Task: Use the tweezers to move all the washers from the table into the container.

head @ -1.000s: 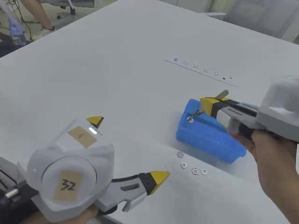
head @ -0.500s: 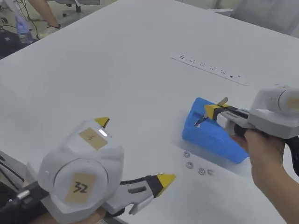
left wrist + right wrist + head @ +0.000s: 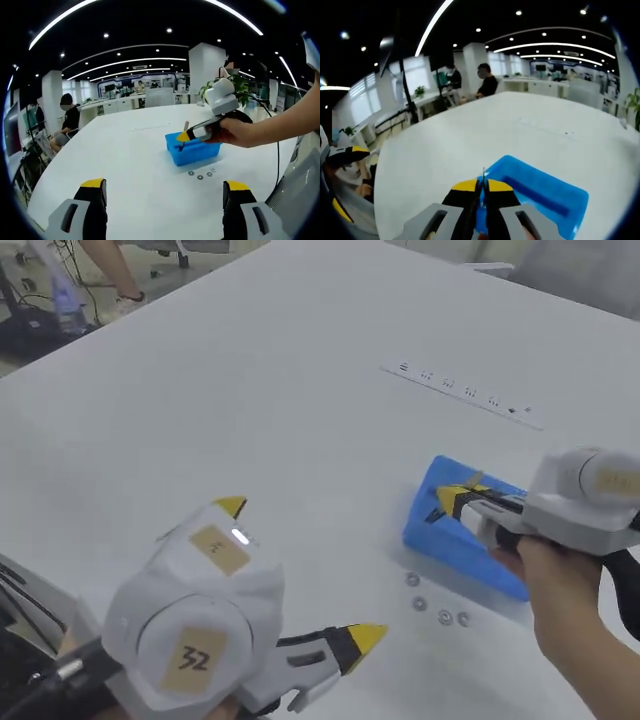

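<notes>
A blue container (image 3: 470,545) stands on the white table (image 3: 250,390). Several small metal washers (image 3: 419,603) lie in a row just in front of its near wall, and they also show as washers (image 3: 200,176) in the left gripper view. My right gripper (image 3: 450,502) hovers over the container, shut on thin tweezers (image 3: 483,175) whose tips point down over the blue container (image 3: 540,192). Whether the tips hold a washer is too small to tell. My left gripper (image 3: 298,572) is open and holds nothing, low at the near left, well apart from the container (image 3: 192,150).
A flush strip of sockets (image 3: 465,395) runs across the table beyond the container. The table's far left edge drops to a floor with a person's legs and a bottle (image 3: 65,300). People sit at desks (image 3: 485,82) in the background.
The head camera has shifted. Against the container, my right gripper with the tweezers has drawn a little toward the near wall. The left gripper stays open at the near left.
</notes>
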Motion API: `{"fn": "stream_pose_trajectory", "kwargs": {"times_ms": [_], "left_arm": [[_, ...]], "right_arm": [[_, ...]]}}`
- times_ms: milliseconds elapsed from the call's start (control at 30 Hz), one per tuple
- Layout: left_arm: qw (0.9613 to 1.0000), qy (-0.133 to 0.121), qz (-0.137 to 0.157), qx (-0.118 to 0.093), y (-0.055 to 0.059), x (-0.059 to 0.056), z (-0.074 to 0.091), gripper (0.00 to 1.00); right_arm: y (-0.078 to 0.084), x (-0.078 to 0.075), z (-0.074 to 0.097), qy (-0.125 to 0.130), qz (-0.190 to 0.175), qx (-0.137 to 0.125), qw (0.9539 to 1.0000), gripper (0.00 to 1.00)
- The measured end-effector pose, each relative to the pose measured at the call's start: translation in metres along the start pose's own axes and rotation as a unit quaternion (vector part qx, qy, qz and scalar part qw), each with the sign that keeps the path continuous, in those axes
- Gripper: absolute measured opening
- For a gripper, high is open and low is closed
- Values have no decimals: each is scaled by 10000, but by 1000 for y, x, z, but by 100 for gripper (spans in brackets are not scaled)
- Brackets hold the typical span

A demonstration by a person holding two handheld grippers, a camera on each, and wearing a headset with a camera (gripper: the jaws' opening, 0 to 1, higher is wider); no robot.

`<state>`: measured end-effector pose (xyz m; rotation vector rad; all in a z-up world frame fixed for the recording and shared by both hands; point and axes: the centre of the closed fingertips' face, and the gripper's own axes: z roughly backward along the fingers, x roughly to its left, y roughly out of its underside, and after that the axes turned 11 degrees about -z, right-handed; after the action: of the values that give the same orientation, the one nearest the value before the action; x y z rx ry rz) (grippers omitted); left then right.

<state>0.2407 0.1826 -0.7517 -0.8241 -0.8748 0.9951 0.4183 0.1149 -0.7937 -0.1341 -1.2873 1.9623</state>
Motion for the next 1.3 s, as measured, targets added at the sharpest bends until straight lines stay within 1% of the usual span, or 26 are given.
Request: {"fn": "stream_pose_trajectory", "kwargs": {"times_ms": [133,200,333,433,533,600,700,767,800,867,933,1000,1167,1300], "left_arm": [[10000,-12,4,-9,0,1,0,99],[10000,-24,-11,4,0,1,0,99],[10000,-39,-11,-5,0,2,1,99],[10000,-41,-19,-24,-1,2,1,99],[10000,-39,-38,-11,0,1,1,99],[10000,-36,-43,-16,0,1,1,99],[10000,-40,-47,-20,-1,1,1,99],[10000,-46,-49,-17,-1,1,1,99],[10000,-50,-50,-23,-1,2,1,99],[10000,-55,-42,-18,0,2,1,99],[10000,-62,-46,-22,0,2,1,99],[10000,-65,-48,-23,0,2,1,99],[10000,-67,-65,-14,0,2,1,99],[9999,-75,-74,-14,0,2,1,99]], "right_arm": [[-2,-1,1,18,-66,-6,10000,2],[-5,-1,4,14,-87,-56,9999,2],[-17,6,18,-51,-65,-236,9997,2],[-25,9,32,-113,-12,-342,9994,2],[-28,21,45,-158,152,-444,9988,1],[-29,27,51,-194,190,-485,9985,1],[-31,40,62,-325,174,-553,9978,1],[-30,45,67,-367,194,-569,9975,1],[-29,48,68,-394,211,-567,9974,1],[-21,55,71,-447,271,-479,9975,1],[-15,59,72,-473,298,-416,9976,1],[-4,63,74,-499,327,-293,9978,1],[13,65,72,-491,347,-101,9981,1],[26,63,65,-475,369,60,9982,1]]}}
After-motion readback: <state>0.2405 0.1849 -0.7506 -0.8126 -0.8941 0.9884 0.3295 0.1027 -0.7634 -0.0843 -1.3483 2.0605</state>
